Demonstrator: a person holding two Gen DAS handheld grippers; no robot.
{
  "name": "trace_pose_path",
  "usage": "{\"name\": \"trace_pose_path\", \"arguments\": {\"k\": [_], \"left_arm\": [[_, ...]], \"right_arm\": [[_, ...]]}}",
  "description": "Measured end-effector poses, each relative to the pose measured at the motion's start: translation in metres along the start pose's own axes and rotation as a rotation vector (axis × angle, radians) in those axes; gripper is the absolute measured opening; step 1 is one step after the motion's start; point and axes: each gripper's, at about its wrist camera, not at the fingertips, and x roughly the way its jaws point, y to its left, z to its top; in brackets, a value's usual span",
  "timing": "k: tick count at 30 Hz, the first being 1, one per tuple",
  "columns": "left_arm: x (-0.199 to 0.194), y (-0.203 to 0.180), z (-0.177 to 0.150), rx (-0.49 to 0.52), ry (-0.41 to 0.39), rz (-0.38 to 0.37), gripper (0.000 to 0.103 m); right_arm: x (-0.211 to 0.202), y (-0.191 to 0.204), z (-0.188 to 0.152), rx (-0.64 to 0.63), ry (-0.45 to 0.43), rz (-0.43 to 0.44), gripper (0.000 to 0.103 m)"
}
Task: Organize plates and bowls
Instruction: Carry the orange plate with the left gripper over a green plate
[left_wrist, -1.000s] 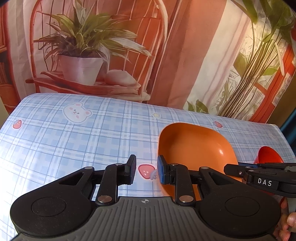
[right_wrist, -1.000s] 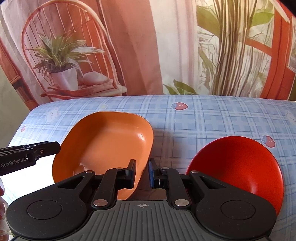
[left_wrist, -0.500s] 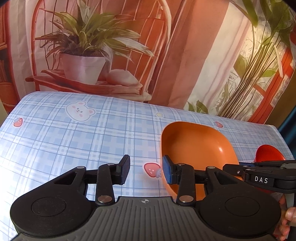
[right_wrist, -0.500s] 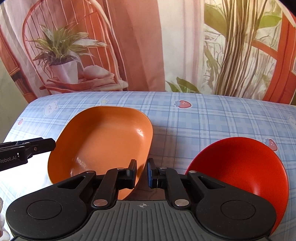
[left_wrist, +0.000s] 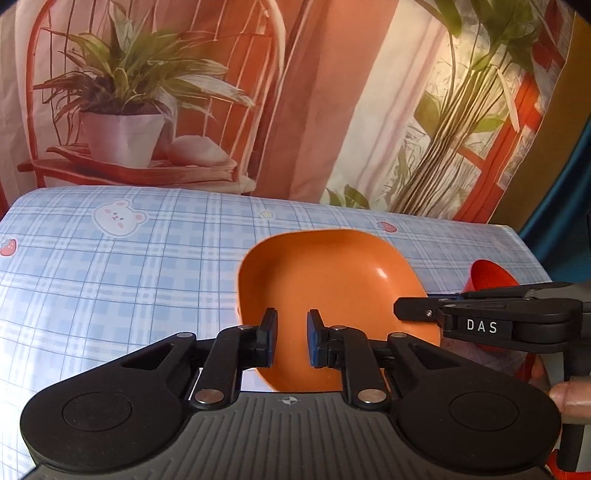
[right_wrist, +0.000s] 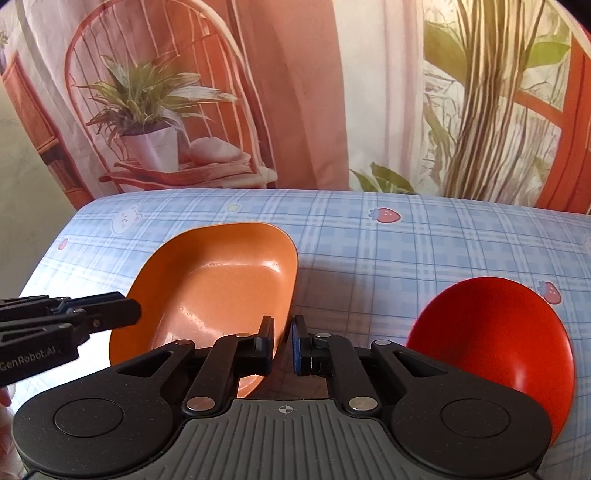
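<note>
Two grippers now work one rounded-square orange plastic bowl (left_wrist: 332, 280), centre frame on the blue plaid tablecloth (left_wrist: 110, 277). The left gripper (left_wrist: 290, 341), earlier over cloth, has just been closing over its near rim; actual pinch unclear. The right gripper (right_wrist: 283, 345) stays clenched on the opposite rim. Likely a two-handed lift.

A staged home-like setting is being suggested: a table (right_wrist: 424, 236) is being covered by a blue checked cloth with bears and strawberries, and a printed backdrop (right_wrist: 295, 92) of chair, plant and curtains is being hung behind.
</note>
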Motion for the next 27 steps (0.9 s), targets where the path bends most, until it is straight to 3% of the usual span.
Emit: {"name": "trace_pose_path", "arguments": {"k": [2, 4, 8, 13, 18, 20, 22, 27], "left_arm": [[-0.003, -0.003, -0.002, 0.023, -0.01, 0.071, 0.018], [-0.013, -0.002, -0.002, 0.037, -0.07, 0.092, 0.019], [-0.022, 0.012, 0.006, 0.0, -0.086, 0.122, 0.041], [-0.005, 0.025, 0.004, -0.064, -0.017, 0.079, 0.041], [0.008, 0.017, 0.002, -0.064, 0.002, 0.028, 0.041], [0.014, 0.015, 0.001, -0.073, 0.013, 0.041, 0.036], [0.02, 0.015, 0.0, -0.088, 0.041, 0.058, 0.012], [-0.003, 0.008, 0.002, -0.03, -0.002, 0.082, 0.01]], "right_arm": [[-0.001, 0.004, -0.001, -0.008, 0.0, 0.0, 0.009], [-0.001, 0.006, -0.002, -0.013, 0.005, -0.01, 0.009], [0.004, 0.001, -0.007, 0.003, 0.016, -0.017, 0.009], [0.006, -0.001, -0.009, 0.005, 0.017, -0.022, 0.009], [0.007, 0.001, -0.009, -0.004, 0.02, -0.023, 0.009], [0.008, 0.002, -0.009, -0.008, 0.021, -0.023, 0.009], [0.008, 0.003, -0.009, -0.005, 0.021, -0.021, 0.009], [-0.003, 0.005, -0.007, -0.008, -0.002, -0.007, 0.009]]}}
